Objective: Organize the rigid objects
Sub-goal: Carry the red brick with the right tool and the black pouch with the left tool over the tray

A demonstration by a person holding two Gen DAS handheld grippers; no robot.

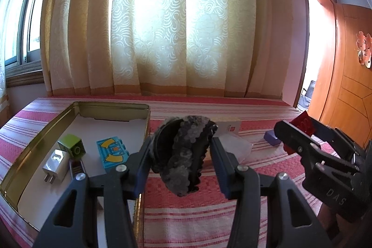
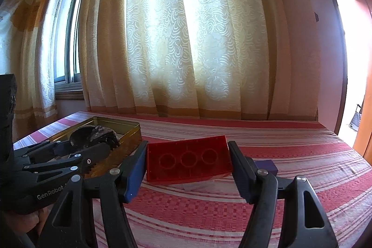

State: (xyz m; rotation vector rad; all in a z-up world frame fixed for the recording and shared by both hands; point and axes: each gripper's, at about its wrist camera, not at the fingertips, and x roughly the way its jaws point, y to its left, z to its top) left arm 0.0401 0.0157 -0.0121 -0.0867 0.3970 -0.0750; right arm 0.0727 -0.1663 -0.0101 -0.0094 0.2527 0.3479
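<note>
My left gripper (image 1: 180, 152) is shut on a black hair claw clip covered in grey fuzz (image 1: 183, 152), held just right of the gold tin's (image 1: 32, 143) right wall. The tin holds a green block (image 1: 72, 145), a blue patterned block (image 1: 112, 152), a white charger plug (image 1: 55, 162) and a small dark piece (image 1: 76, 167). My right gripper (image 2: 188, 159) is shut on a red building brick (image 2: 188, 158), hollow underside facing the camera, above the striped cloth. The right gripper with the red brick (image 1: 302, 123) also shows at the right of the left wrist view.
A purple block (image 1: 272, 137) lies on the red striped cloth (image 1: 209, 213), also seen behind my right finger (image 2: 267, 165). A white card with a red mark (image 1: 230, 127) and clear plastic (image 1: 234, 145) lie behind the clip. Curtains hang behind the table; a wooden door stands at right.
</note>
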